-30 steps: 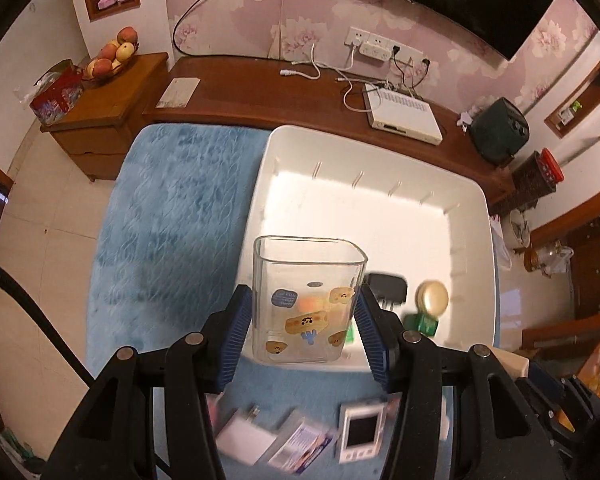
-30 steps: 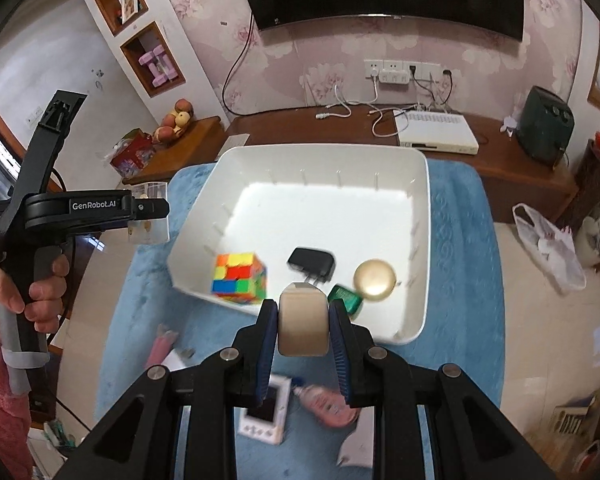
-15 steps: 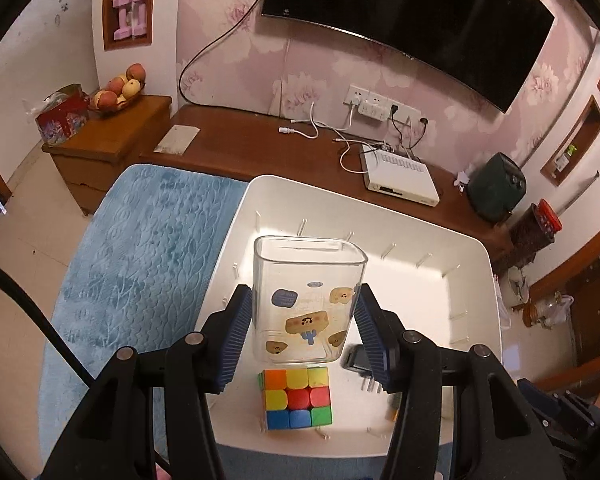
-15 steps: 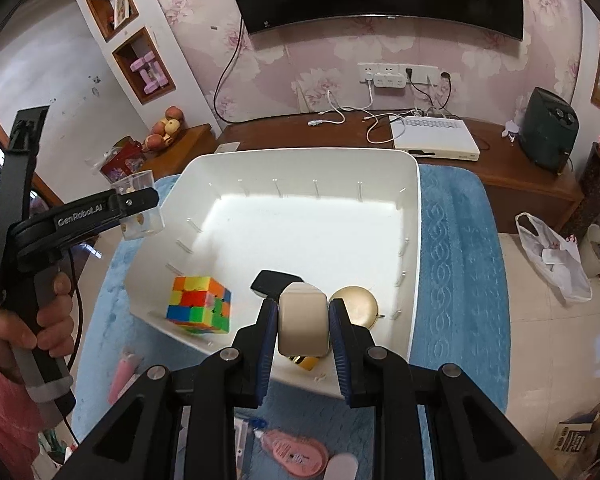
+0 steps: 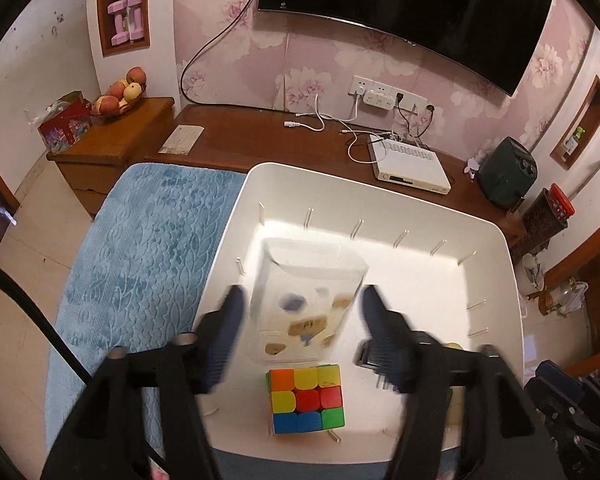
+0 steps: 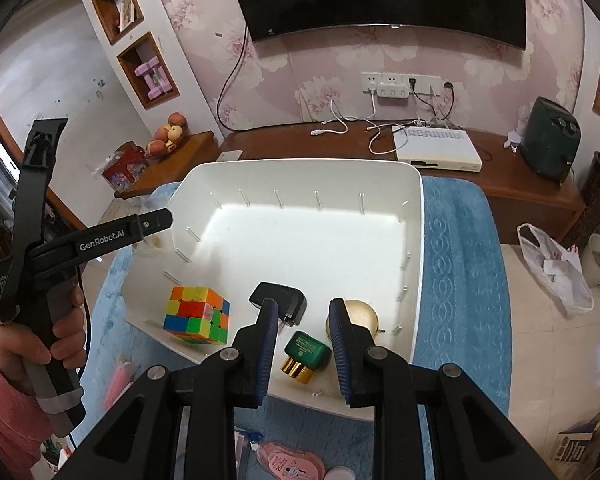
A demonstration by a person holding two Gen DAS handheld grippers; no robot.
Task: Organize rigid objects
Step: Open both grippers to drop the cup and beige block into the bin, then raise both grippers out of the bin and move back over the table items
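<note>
A white bin (image 5: 496,236) (image 6: 416,240) sits on a blue mat. In the left wrist view my left gripper (image 5: 300,312) is open, its fingers blurred, with a clear square cup (image 5: 308,300) with bear stickers loose between them, over the bin floor. A colour cube (image 5: 306,398) (image 6: 198,314) lies in the bin near its front wall. My right gripper (image 6: 304,320) is open and empty above the bin's front edge. Below it lie a black charger (image 6: 278,300), a green and gold bottle (image 6: 304,356) and a gold round case (image 6: 360,316).
A wooden TV bench (image 6: 500,168) with a white set-top box (image 6: 436,154) and cables runs behind the bin. A pink tape dispenser (image 6: 288,464) and small items lie on the mat (image 6: 460,272) in front of the bin. The person's hand holds the left gripper (image 6: 40,248).
My left gripper has opened and let go of the clear cup over the bin. My right gripper has opened and the beige object it held is gone from its jaws.
</note>
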